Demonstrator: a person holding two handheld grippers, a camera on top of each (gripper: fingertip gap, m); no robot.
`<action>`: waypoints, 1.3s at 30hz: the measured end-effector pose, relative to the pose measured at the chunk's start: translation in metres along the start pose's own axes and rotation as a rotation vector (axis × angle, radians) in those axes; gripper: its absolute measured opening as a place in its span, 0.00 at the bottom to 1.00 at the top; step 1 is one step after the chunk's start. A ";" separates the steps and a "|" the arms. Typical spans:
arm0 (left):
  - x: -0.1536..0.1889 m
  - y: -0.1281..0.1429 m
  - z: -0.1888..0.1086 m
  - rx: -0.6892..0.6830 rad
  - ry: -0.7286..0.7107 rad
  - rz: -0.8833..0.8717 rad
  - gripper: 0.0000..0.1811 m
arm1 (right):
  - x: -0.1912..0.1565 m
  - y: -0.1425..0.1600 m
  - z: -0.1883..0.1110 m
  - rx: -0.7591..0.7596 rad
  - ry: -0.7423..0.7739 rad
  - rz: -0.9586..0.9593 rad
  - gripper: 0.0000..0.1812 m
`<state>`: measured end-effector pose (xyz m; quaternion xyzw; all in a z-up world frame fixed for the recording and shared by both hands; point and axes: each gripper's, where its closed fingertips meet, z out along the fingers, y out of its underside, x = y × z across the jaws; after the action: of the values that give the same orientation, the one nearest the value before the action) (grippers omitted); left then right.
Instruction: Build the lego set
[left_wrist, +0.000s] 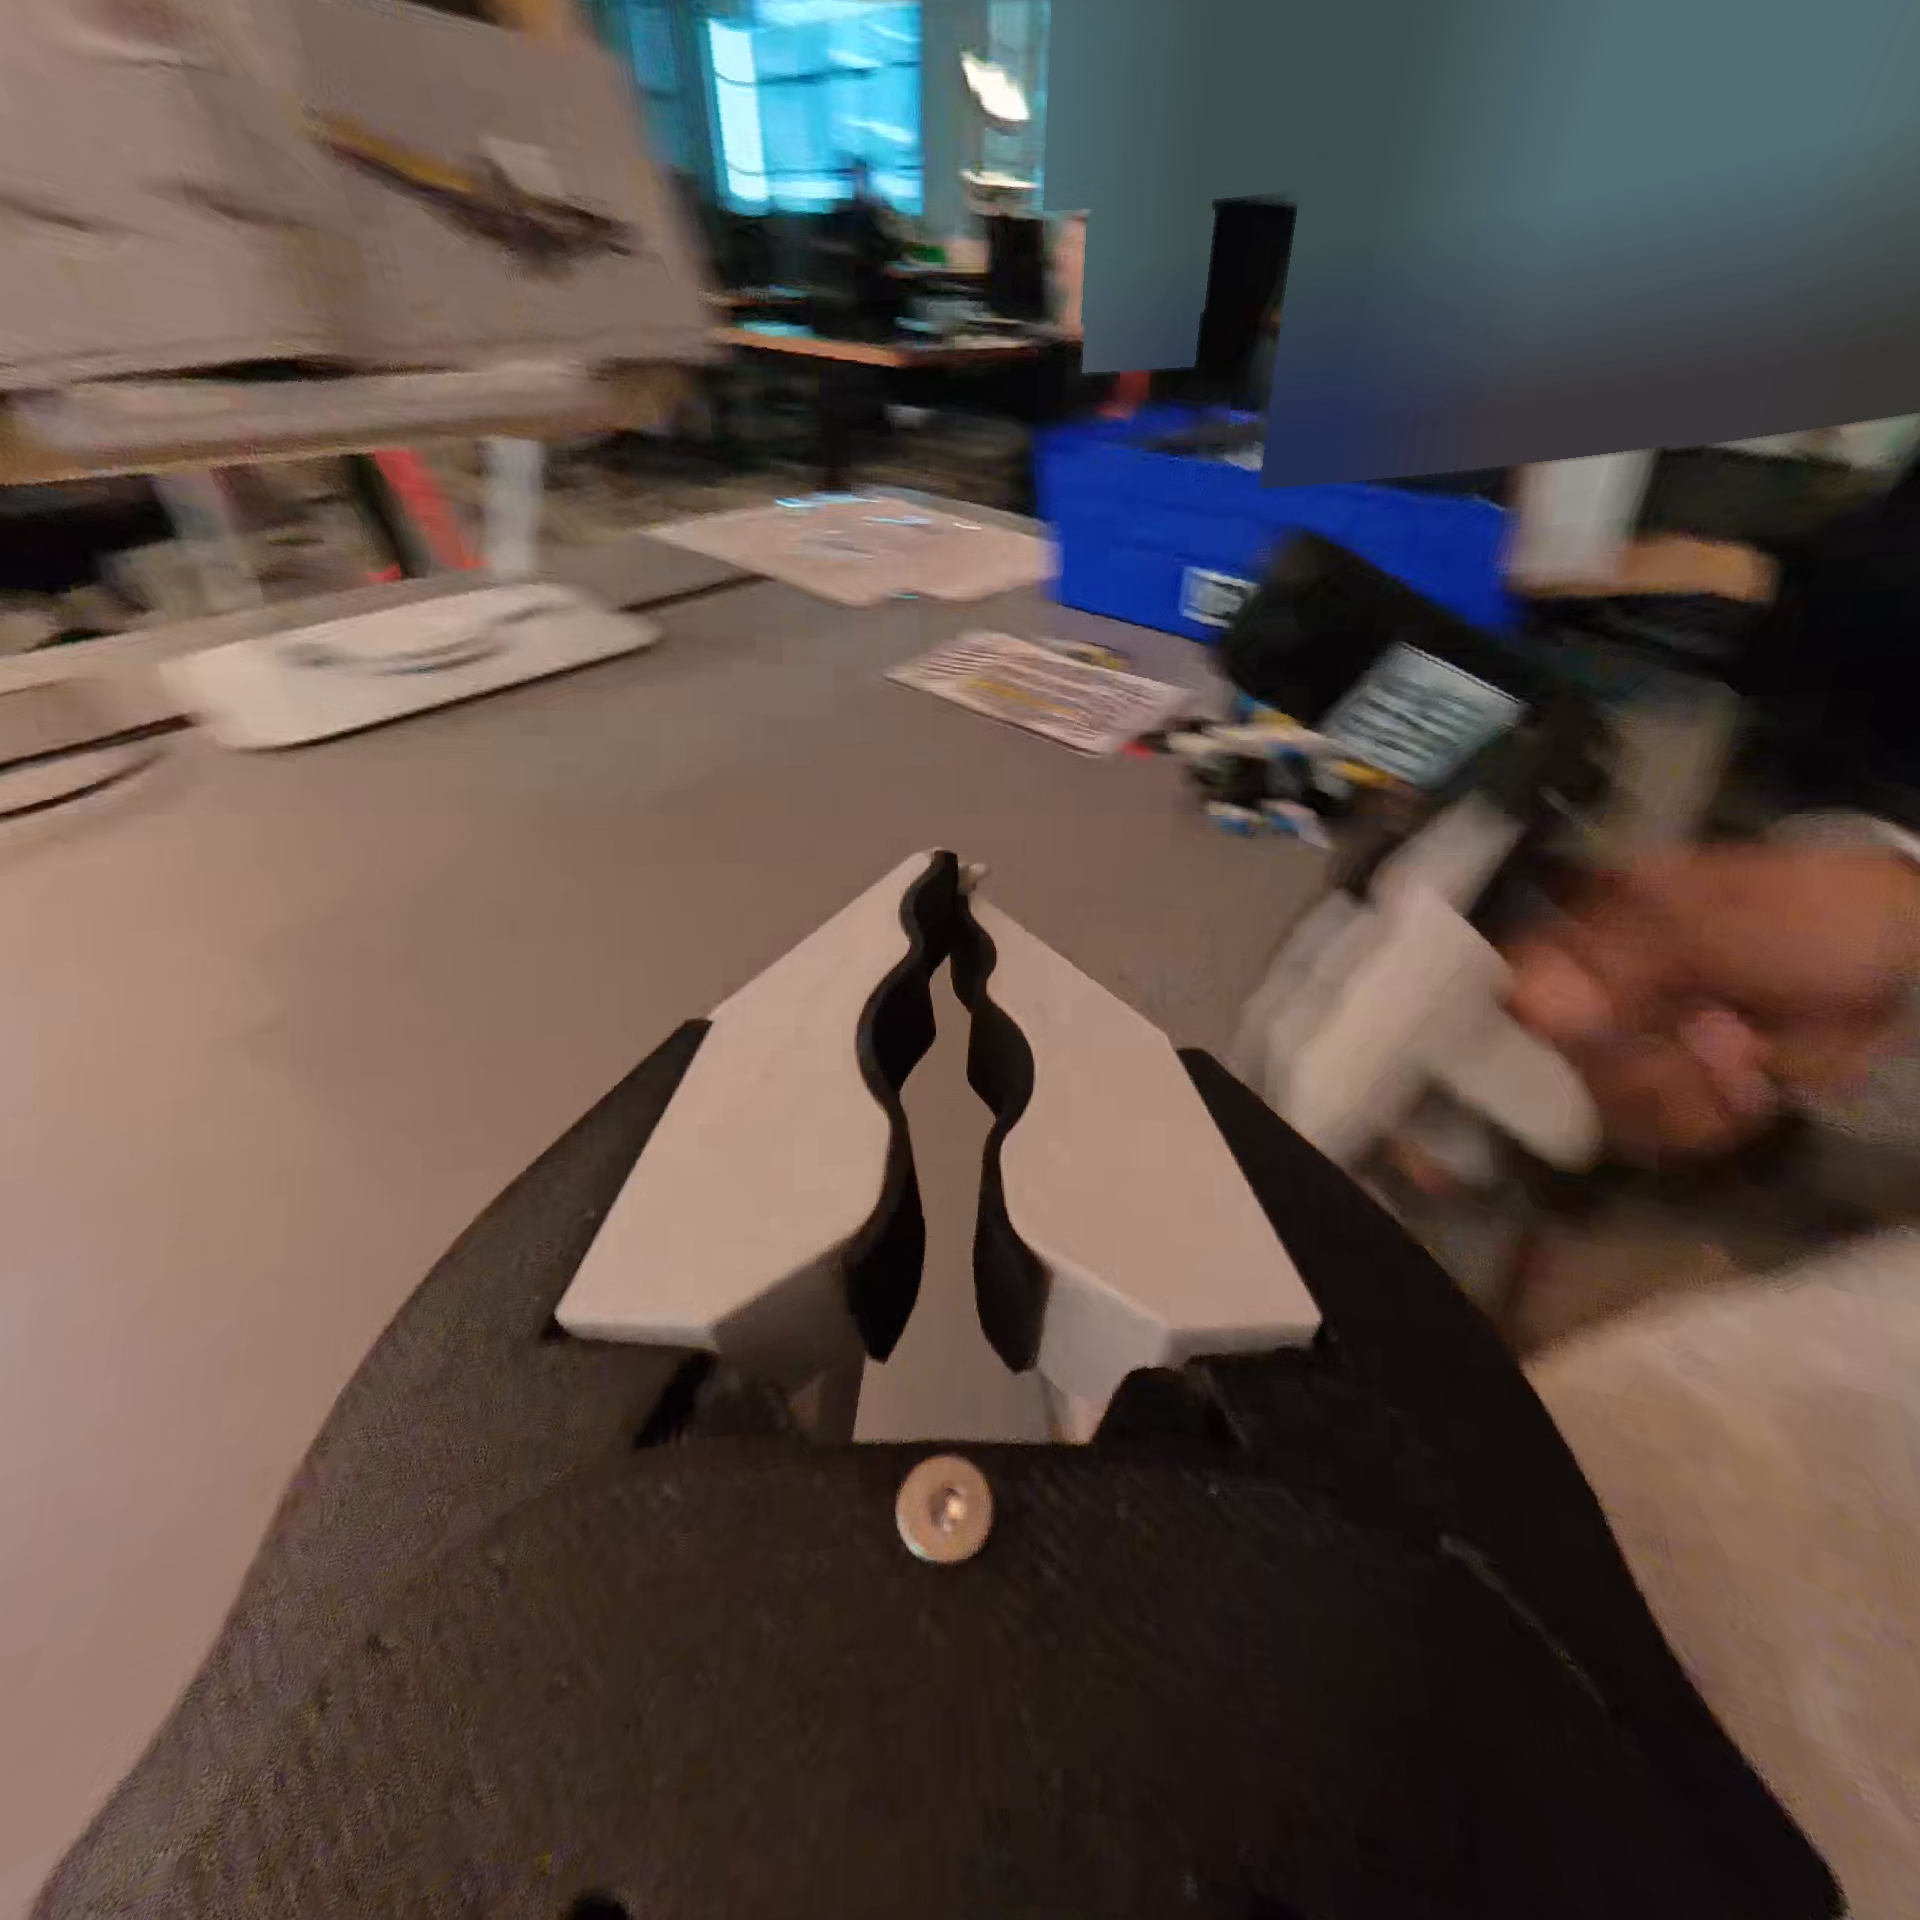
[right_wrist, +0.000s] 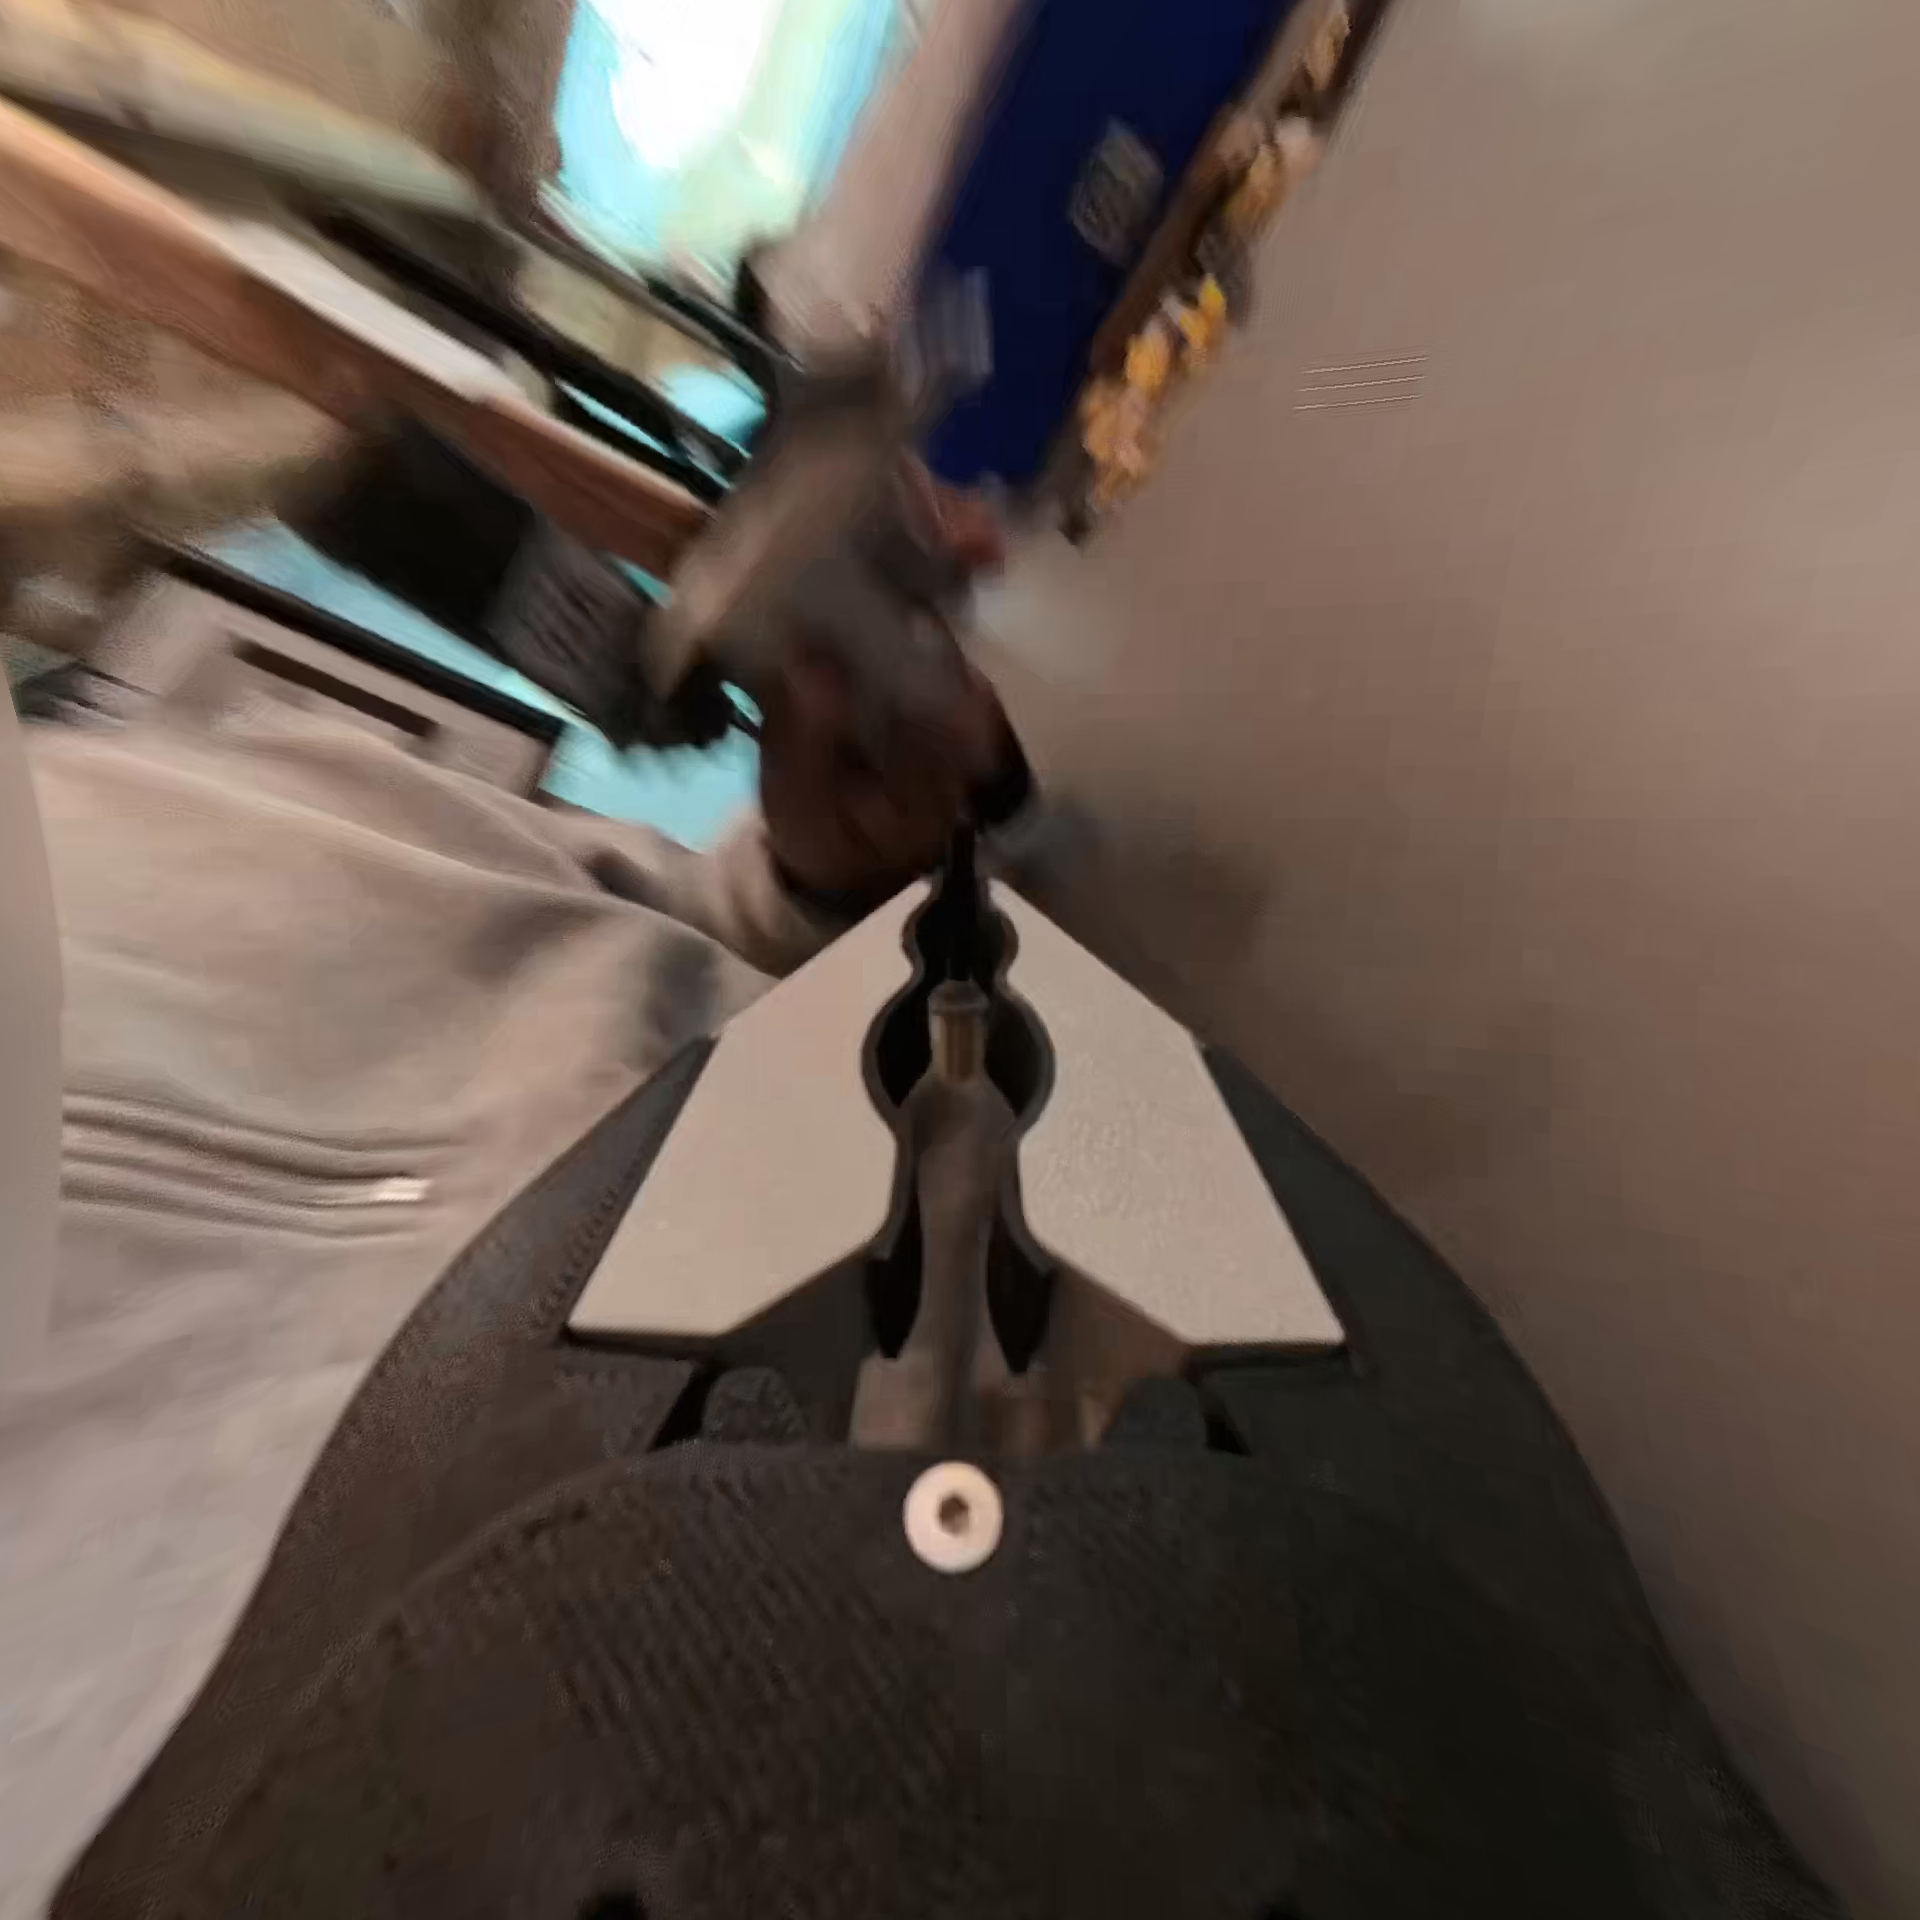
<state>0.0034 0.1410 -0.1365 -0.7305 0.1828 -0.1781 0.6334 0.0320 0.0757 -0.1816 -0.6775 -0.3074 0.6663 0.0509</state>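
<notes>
My left gripper (left_wrist: 948, 871) hangs above the grey table (left_wrist: 520, 935), its tips pressed together; a small pale piece (left_wrist: 974, 878) pokes out at the tip. A pile of mixed lego pieces (left_wrist: 1268, 774) lies to the far right, next to a printed instruction sheet (left_wrist: 1039, 686). The right gripper (left_wrist: 1392, 1018) shows blurred there in a hand (left_wrist: 1714, 987). In the rolled, blurred right wrist view, my right gripper (right_wrist: 961, 883) is shut on a thin black piece (right_wrist: 961, 894) with a pale stub (right_wrist: 956, 1034) behind it. The left hand (right_wrist: 862, 769) is just beyond its tip.
A blue bin (left_wrist: 1195, 540) stands at the back right, also in the right wrist view (right_wrist: 1039, 260). A white tray (left_wrist: 416, 655) lies at the back left, and a flat pale sheet (left_wrist: 862, 545) lies behind the middle. A grey sleeve (right_wrist: 312, 987) fills the left.
</notes>
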 end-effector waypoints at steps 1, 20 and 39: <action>-0.020 -0.009 -0.005 0.008 0.002 -0.070 0.00 | -0.002 0.006 0.006 -0.017 0.011 -0.018 0.02; 0.010 0.087 -0.003 -0.559 0.319 -0.540 0.00 | 0.021 -0.030 -0.029 0.139 0.205 -0.144 0.01; -0.017 0.092 -0.004 -0.554 0.208 -0.488 0.02 | 0.021 -0.032 -0.030 0.169 0.155 -0.108 0.02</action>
<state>-0.0174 0.1344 -0.2274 -0.8740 0.1079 -0.3408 0.3291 0.0469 0.1221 -0.1814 -0.7027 -0.2812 0.6319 0.1670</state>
